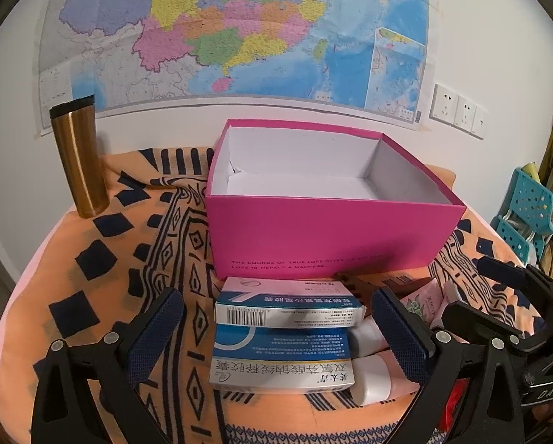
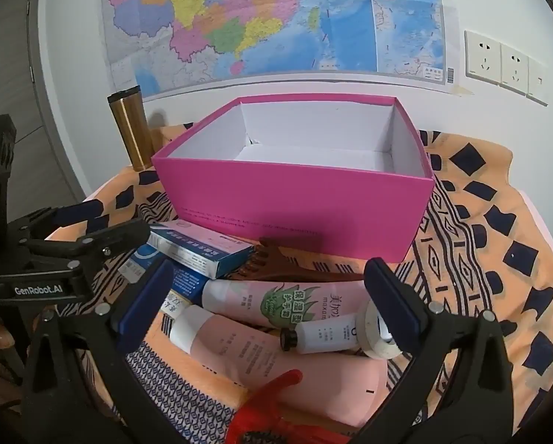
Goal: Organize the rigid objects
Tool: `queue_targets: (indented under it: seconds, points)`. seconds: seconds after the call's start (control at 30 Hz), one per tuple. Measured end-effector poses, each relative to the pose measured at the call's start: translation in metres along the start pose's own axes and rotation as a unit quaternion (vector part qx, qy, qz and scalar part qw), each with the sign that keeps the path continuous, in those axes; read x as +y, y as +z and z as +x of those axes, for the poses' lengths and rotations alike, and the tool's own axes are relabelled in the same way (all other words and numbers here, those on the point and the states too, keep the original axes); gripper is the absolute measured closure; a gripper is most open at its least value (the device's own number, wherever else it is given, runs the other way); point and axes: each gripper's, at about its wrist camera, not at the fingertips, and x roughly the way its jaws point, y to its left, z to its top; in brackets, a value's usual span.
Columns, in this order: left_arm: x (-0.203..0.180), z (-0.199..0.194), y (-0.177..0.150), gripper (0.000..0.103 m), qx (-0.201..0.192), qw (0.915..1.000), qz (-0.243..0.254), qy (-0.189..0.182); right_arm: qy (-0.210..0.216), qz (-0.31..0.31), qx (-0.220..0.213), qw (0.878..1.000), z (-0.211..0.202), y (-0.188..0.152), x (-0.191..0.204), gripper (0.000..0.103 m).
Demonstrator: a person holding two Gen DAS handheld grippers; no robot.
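An open pink box (image 1: 313, 233) with a white empty inside stands on the patterned cloth; it also shows in the right wrist view (image 2: 294, 199). In front of it lie two blue-and-white medicine boxes (image 1: 287, 303) (image 1: 280, 359), stacked partly. My left gripper (image 1: 276, 336) is open around them, empty. The right wrist view shows pink tubes (image 2: 287, 299) (image 2: 276, 359), a small white bottle (image 2: 324, 336), a brown comb (image 2: 276, 262) and a red object (image 2: 269, 403). My right gripper (image 2: 272, 307) is open above the tubes, empty.
A gold tumbler (image 1: 78, 155) stands at the back left by the wall. A map (image 1: 239, 29) and wall sockets (image 1: 457, 109) are behind. The orange patterned cloth (image 1: 110, 259) covers the round table. Blue plastic chairs (image 1: 528, 207) stand to the right.
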Motion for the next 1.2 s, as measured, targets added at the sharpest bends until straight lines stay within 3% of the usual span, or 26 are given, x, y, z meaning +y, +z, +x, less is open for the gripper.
queue_targets:
  seconds: [1.0,1.2]
  points:
    - [0.000,0.003,-0.002,0.000,0.000,1.0000,0.006,0.003,0.009,0.004,-0.003,1.000,0.004,-0.001,0.003,0.000]
    - [0.015,0.012,-0.003,0.000,0.015,0.9999,0.005,-0.008,0.035,0.000,0.031,0.999,0.016,-0.002,0.006,0.003]
